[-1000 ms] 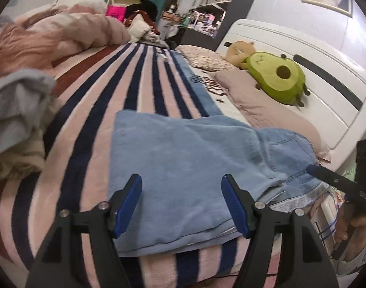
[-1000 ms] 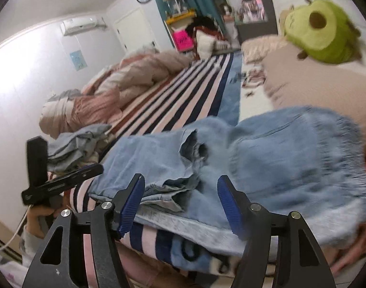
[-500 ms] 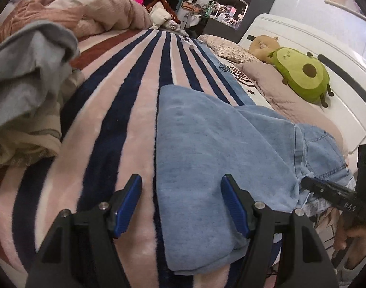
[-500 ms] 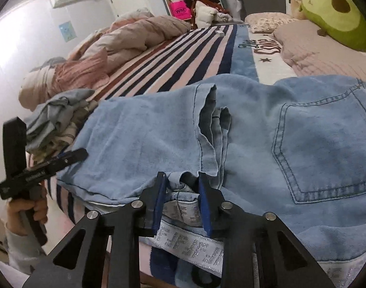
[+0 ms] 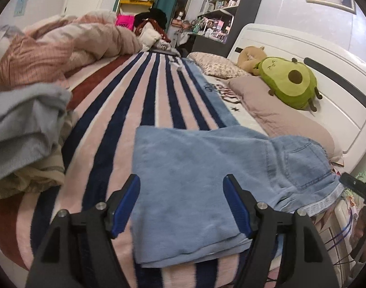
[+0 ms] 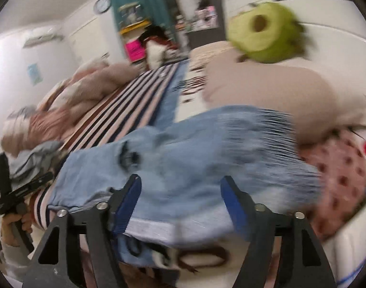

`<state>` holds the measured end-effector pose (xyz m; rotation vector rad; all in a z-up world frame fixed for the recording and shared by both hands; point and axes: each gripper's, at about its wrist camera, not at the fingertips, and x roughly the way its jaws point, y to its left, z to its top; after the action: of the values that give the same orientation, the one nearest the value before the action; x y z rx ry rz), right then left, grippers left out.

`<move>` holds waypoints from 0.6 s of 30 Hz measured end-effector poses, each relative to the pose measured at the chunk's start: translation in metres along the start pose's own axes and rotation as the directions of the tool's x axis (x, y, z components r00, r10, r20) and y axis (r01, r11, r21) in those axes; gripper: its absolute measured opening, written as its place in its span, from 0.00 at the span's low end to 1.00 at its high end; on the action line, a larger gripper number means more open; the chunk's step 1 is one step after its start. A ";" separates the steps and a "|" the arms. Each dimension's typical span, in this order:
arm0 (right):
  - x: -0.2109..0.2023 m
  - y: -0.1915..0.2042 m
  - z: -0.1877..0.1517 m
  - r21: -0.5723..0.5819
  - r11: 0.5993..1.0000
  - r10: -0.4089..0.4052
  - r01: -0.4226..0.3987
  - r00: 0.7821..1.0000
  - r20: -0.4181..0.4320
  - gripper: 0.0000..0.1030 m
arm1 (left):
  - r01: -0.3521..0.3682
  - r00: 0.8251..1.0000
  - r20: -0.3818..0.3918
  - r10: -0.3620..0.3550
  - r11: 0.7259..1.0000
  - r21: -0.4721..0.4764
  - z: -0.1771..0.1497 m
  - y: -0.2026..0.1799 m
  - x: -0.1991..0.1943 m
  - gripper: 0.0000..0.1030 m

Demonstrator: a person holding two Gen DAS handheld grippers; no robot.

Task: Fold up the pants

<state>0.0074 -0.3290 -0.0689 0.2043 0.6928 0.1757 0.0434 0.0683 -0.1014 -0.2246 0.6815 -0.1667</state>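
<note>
The pants [image 5: 197, 180] lie folded on the striped blanket [image 5: 144, 100] of the bed, their near edge just ahead of and between the spread fingers of the left tongs [image 5: 181, 204], which grip nothing. The right tongs [image 6: 180, 206] have just been opening and stand wide over the waistband end, pads clear of the denim (this view is blurred). A fold looks just finished; next, each tongs must pinch an edge for another fold.
</note>
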 end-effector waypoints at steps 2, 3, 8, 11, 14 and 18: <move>-0.012 -0.019 -0.005 0.046 0.999 -0.024 0.023 1.000 0.005 0.64 | 0.002 1.000 0.008 -0.003 1.000 0.014 0.002 -0.011 -0.004 0.66; -0.018 -0.029 -0.011 0.076 0.997 -0.012 0.013 1.000 -0.002 0.66 | 0.004 1.000 0.011 -0.004 1.000 0.021 0.002 -0.016 -0.005 0.66; -0.012 -0.059 -0.039 0.243 0.943 0.247 -0.226 0.967 -0.060 0.66 | 0.037 0.999 0.011 -0.037 0.998 0.044 0.005 -0.040 -0.008 0.66; 0.009 -0.070 -0.055 0.314 0.915 0.296 -0.255 0.951 -0.092 0.66 | 0.061 0.998 -0.004 -0.061 0.997 0.053 0.004 -0.052 -0.008 0.66; 0.024 -0.079 -0.058 0.347 0.902 0.297 -0.259 0.953 -0.061 0.66 | 0.054 0.999 -0.010 -0.053 0.995 0.079 0.003 -0.062 -0.011 0.66; 0.025 -0.102 -0.044 0.407 0.863 0.300 -0.300 0.952 0.066 0.76 | 0.030 1.000 -0.001 -0.030 0.996 0.083 0.006 -0.065 -0.014 0.66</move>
<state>0.0075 -0.4161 -0.1425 0.7242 0.6897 0.3270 0.0308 0.0101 -0.0717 -0.1549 0.6702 -0.2229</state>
